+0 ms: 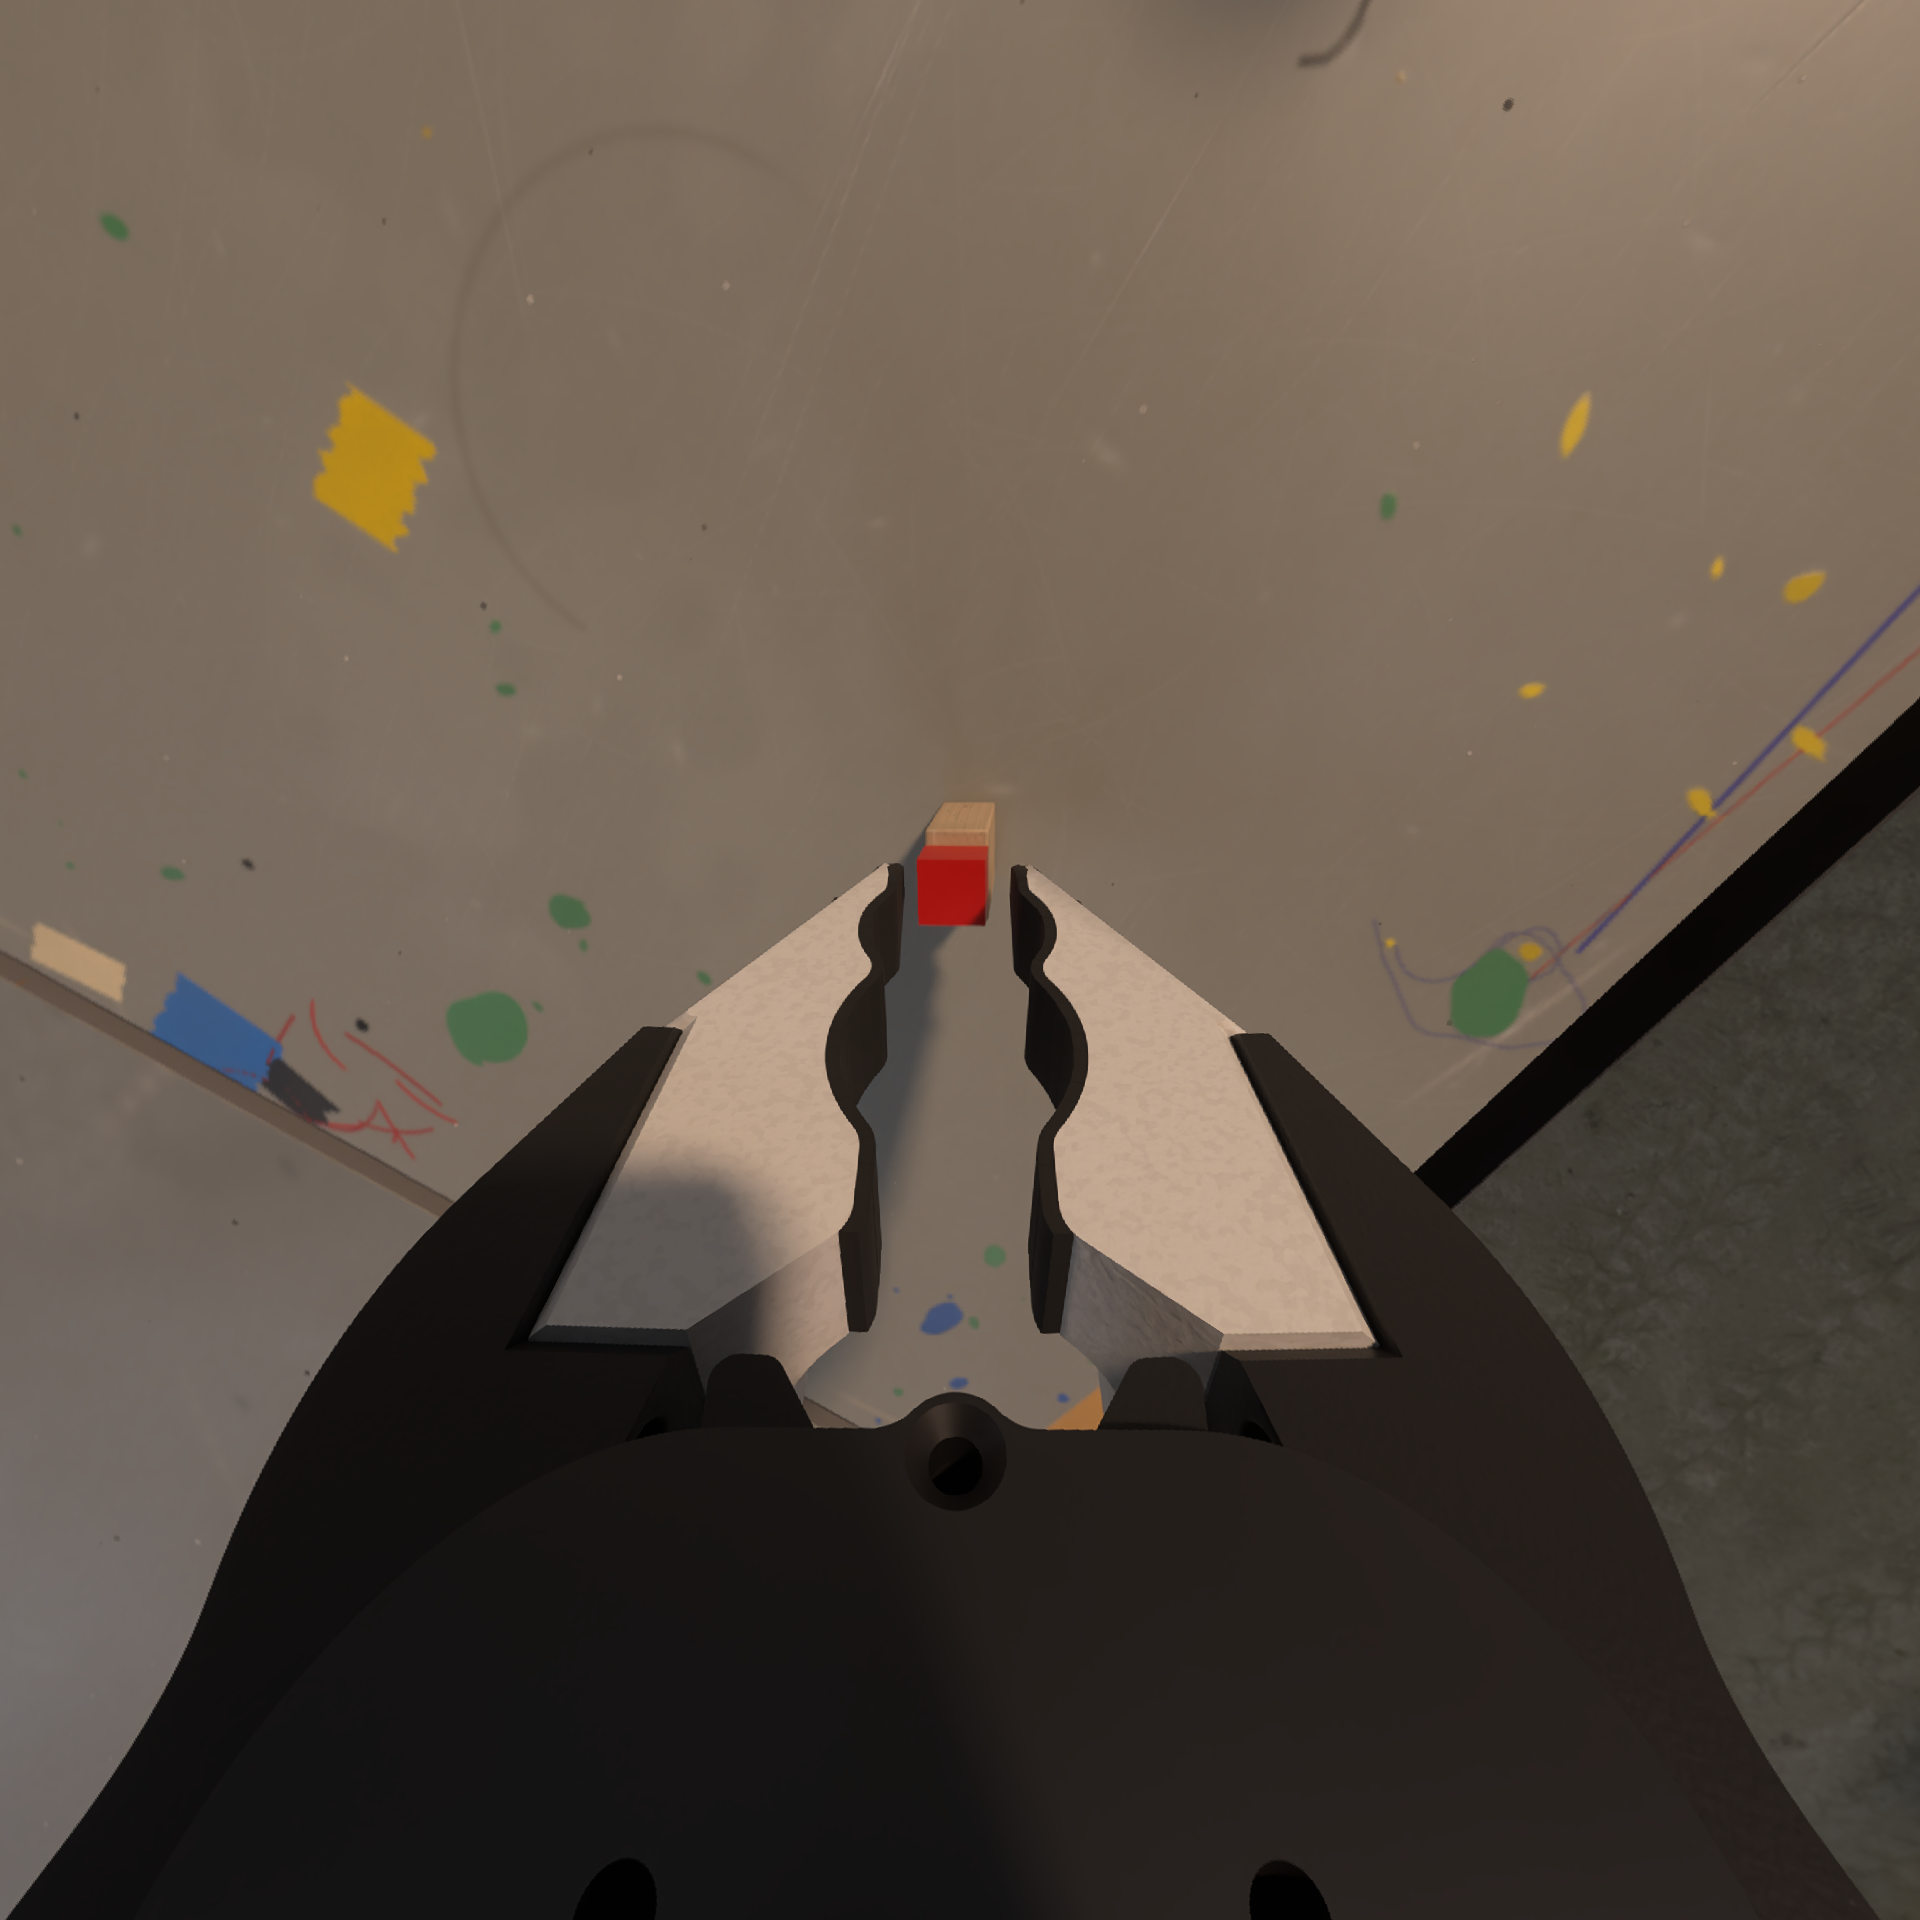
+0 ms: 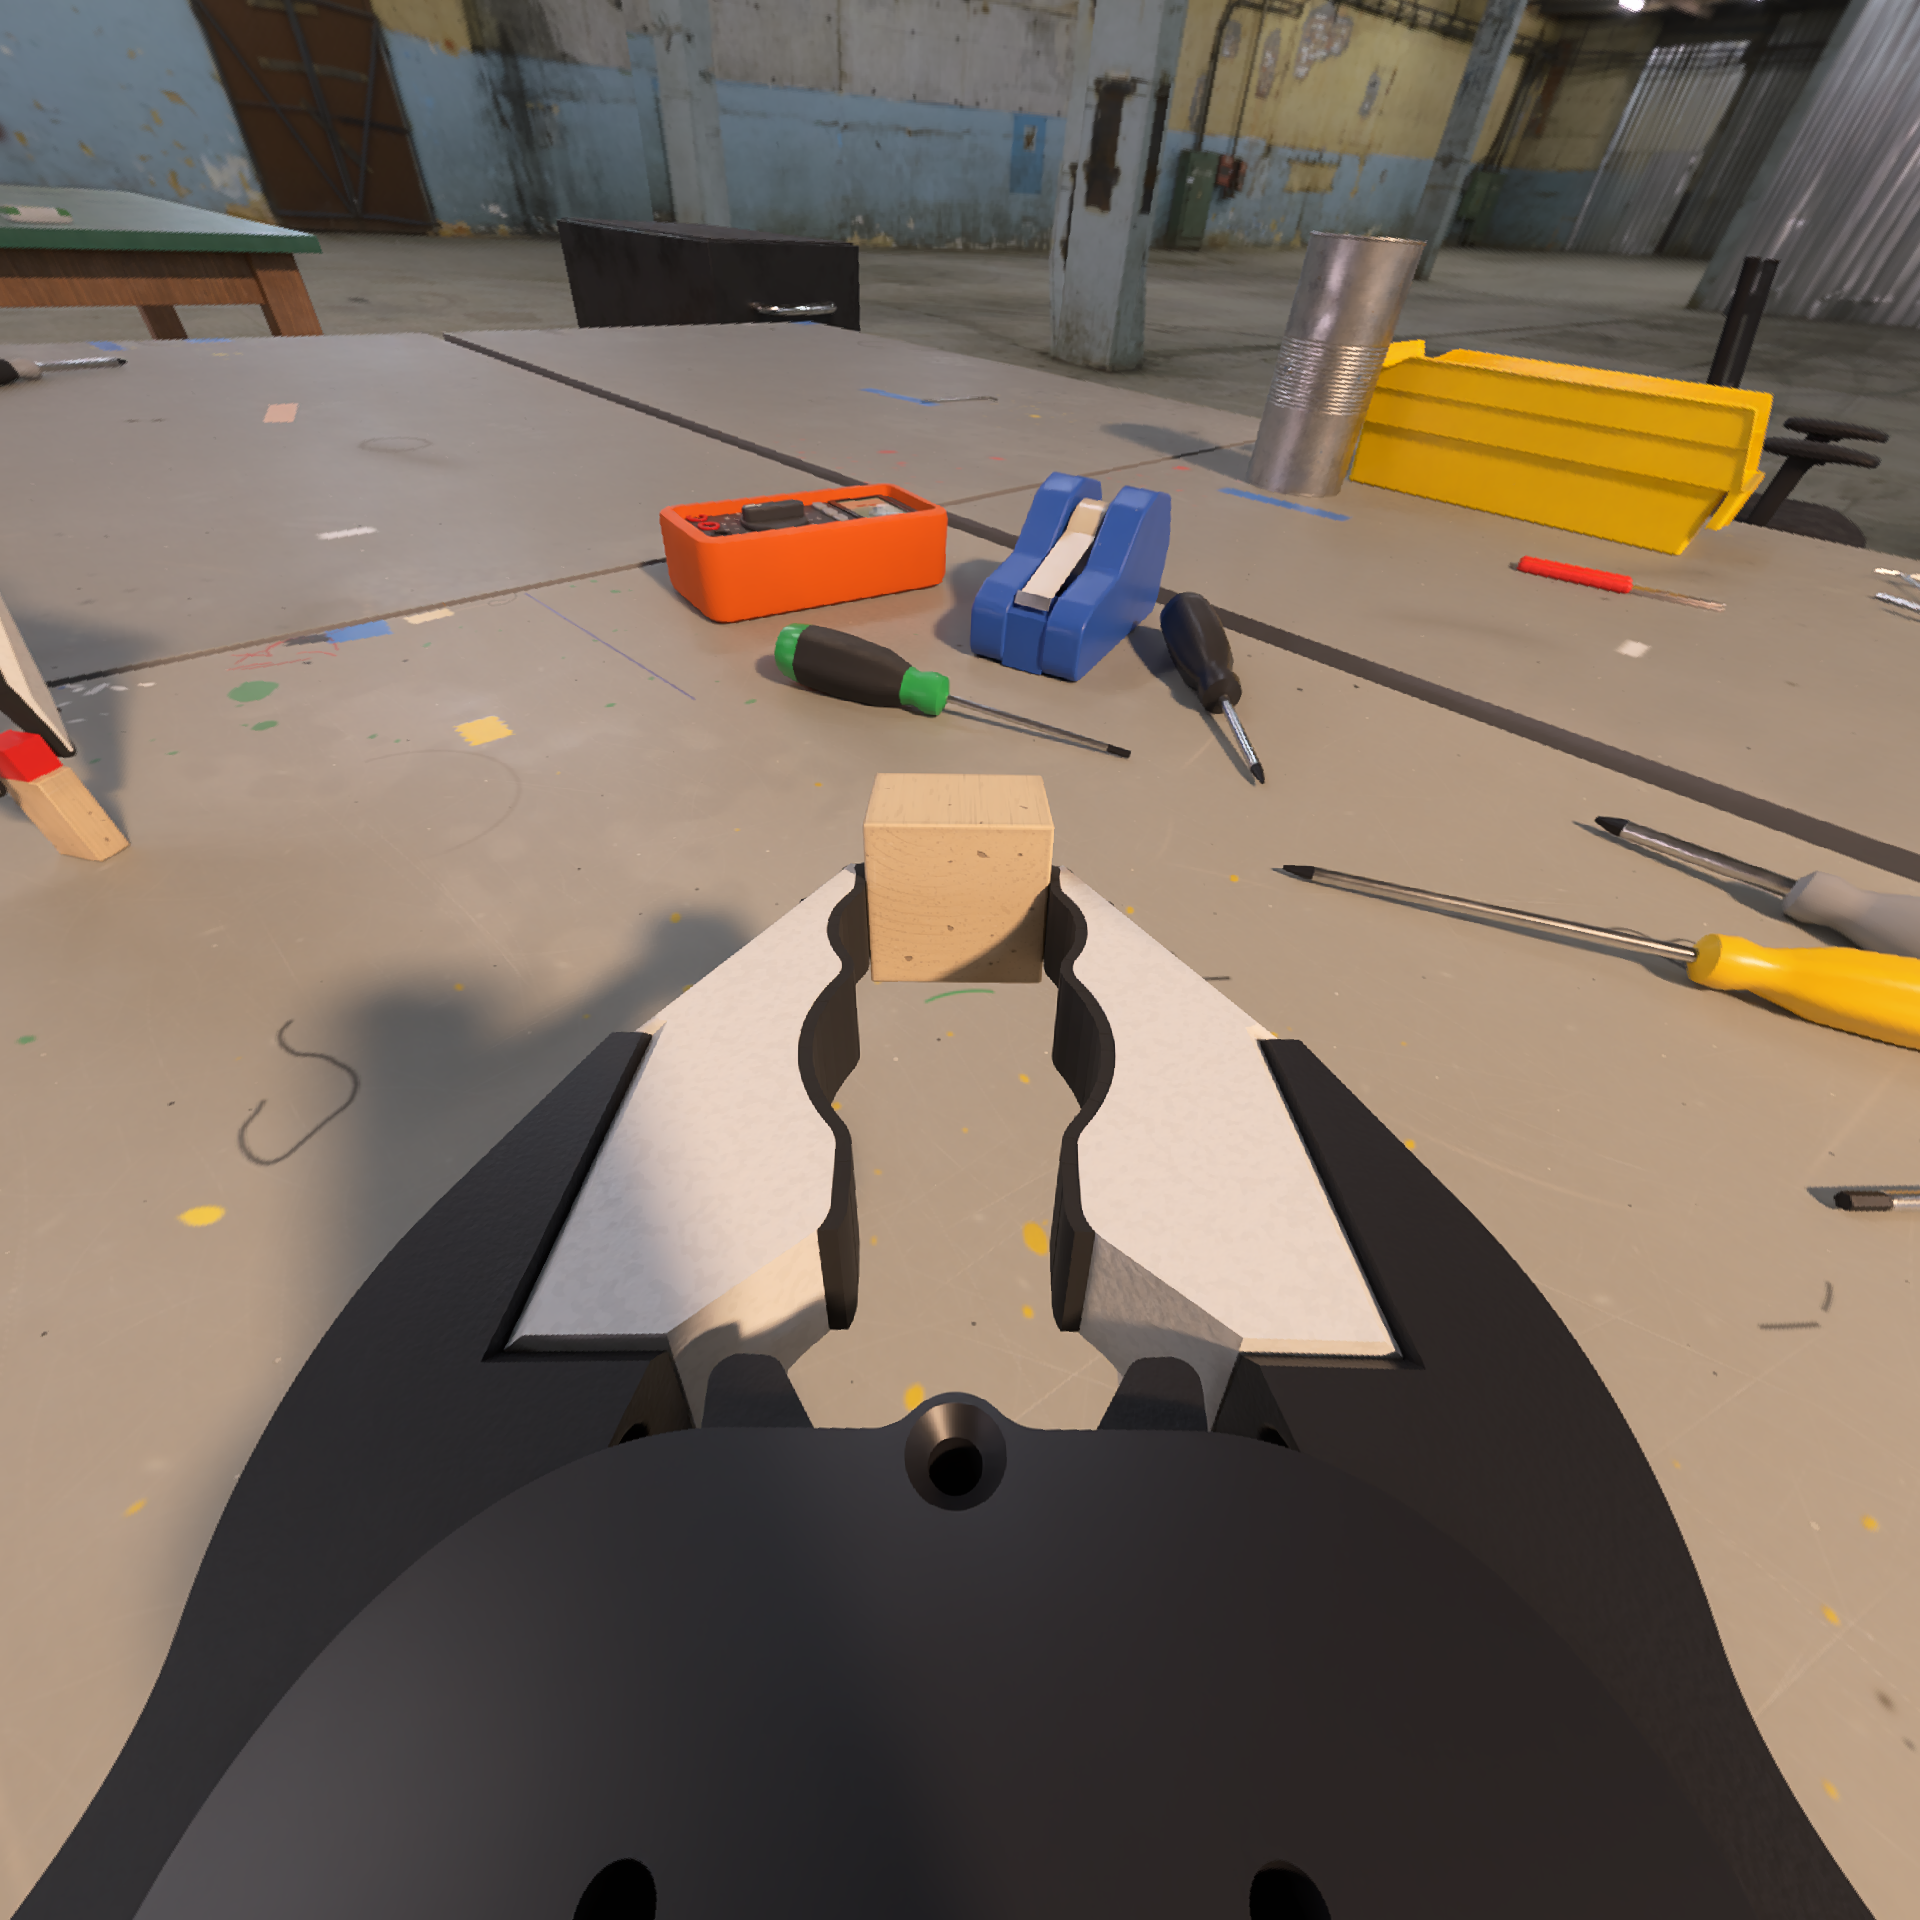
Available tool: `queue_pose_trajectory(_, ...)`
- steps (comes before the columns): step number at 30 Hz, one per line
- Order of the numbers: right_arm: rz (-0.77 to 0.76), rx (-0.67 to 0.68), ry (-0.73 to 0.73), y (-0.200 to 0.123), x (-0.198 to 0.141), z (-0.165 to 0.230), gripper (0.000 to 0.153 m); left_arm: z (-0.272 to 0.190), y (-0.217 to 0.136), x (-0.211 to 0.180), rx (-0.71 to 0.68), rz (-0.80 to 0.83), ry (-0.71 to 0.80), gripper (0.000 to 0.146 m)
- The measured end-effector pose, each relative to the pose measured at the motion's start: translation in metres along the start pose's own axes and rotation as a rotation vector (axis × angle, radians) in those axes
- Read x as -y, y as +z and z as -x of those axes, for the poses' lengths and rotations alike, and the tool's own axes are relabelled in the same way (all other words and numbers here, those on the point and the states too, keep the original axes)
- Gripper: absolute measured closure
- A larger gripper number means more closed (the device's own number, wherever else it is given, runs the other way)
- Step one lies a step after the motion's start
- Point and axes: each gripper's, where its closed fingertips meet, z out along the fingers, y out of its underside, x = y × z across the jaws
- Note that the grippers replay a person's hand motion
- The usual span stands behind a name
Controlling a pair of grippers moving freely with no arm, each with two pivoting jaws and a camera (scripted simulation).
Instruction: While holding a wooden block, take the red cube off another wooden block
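L wrist view
L gripper [image 1: 954,883]: black body w/ pale finger plates nearest cam, pointing down at tabletop; jaws apart, nothing clamped.
Red cube [image 1: 952,883]: sits in the gap betw the fingertips, small space showing each side; contact w/ pads can't be told.
Wooden block under cube [image 1: 962,823]: only a light strip shows past the cube's far edge.
Table [image 1: 1039,416]: grey-tan, scuffed, w/ yellow, green & blue paint marks; dark edge runs at right.

R wrist view
R gripper [image 2: 956,914]: nearest cam, clamped on held wooden block [image 2: 956,878], pads pressed to both sides, block off the surface.
Red cube [image 2: 26,753]: far left edge, on top of tilted block [image 2: 68,816]; tip of L gripper just above it.
Green-handled screwdriver [image 2: 862,670]: beyond held block, lying flat.
Blue tape dispenser [image 2: 1070,571]: just right of orange case [image 2: 805,556].
Dark-handled screwdriver [image 2: 1205,655]: beside dispenser.
Yellow-handled screwdriver [image 2: 1808,987]: right side, near a grey-handled one [image 2: 1849,899].
Metal can [image 2: 1325,364]: far right, touching yellow bin [image 2: 1558,447].
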Motion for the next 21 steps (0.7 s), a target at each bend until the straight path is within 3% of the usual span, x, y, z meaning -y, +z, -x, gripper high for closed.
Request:
queue_pose_trajectory(3, 0.003, -0.008, 0.013, -0.001, -0.002, -0.003, 0.120, 0.002, -0.004, -0.004, 0.012, 0.001, -0.027, 0.134)
queue_pose_trajectory(21, 0.013, -0.031, -0.029, 0.002, -0.010, -0.005, 0.120, 0.033, -0.029, -0.049, 0.107, 0.012, -0.304, 0.134)
